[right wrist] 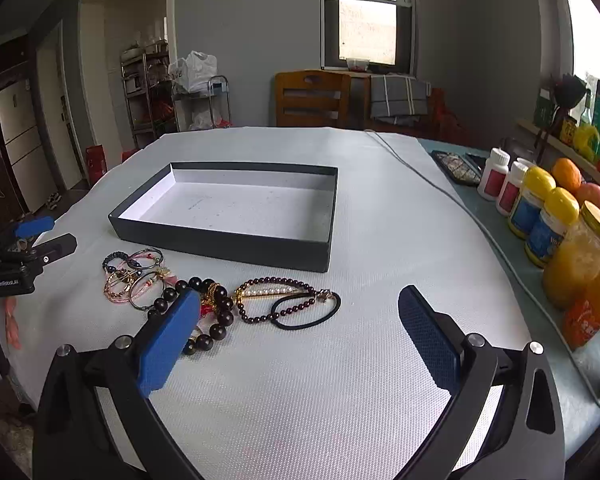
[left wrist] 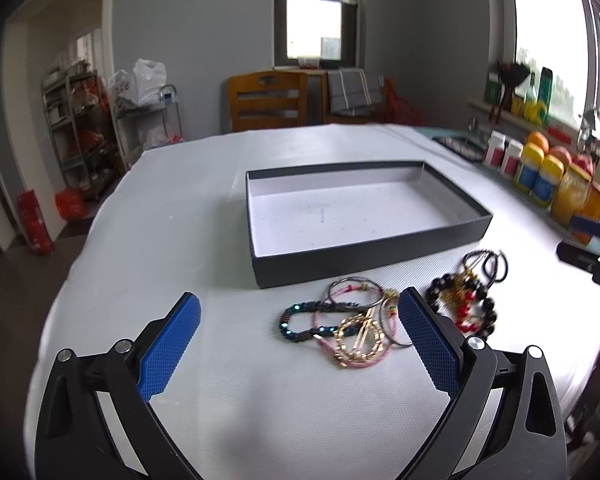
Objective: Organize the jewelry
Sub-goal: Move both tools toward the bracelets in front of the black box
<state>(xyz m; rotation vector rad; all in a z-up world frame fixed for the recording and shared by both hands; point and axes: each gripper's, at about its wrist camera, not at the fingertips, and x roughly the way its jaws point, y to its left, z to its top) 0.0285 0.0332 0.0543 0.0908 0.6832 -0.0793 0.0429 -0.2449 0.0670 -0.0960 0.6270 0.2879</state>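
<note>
A shallow black box (left wrist: 364, 256) (right wrist: 228, 246) with a white, empty floor lies open on the white tablecloth. In front of it sits a heap of jewelry: thin bangles and a gold chain (left wrist: 358, 336) (right wrist: 134, 278), a blue bead bracelet (left wrist: 296, 322), a big dark bead bracelet (left wrist: 476, 308) (right wrist: 216, 312), a small garnet bead string with pearls (right wrist: 276, 296) and a black hair tie (right wrist: 308, 314). My left gripper (left wrist: 300, 312) is open just short of the bangles. My right gripper (right wrist: 300, 308) is open over the garnet string, holding nothing.
Bottles and jars (right wrist: 540, 216) (left wrist: 540, 176), fruit and a phone (right wrist: 456, 166) line the table's right side. A cable (right wrist: 440, 188) runs across the cloth there. A wooden chair (right wrist: 312, 98) stands behind the table. Bare cloth (left wrist: 160, 216) lies left of the box.
</note>
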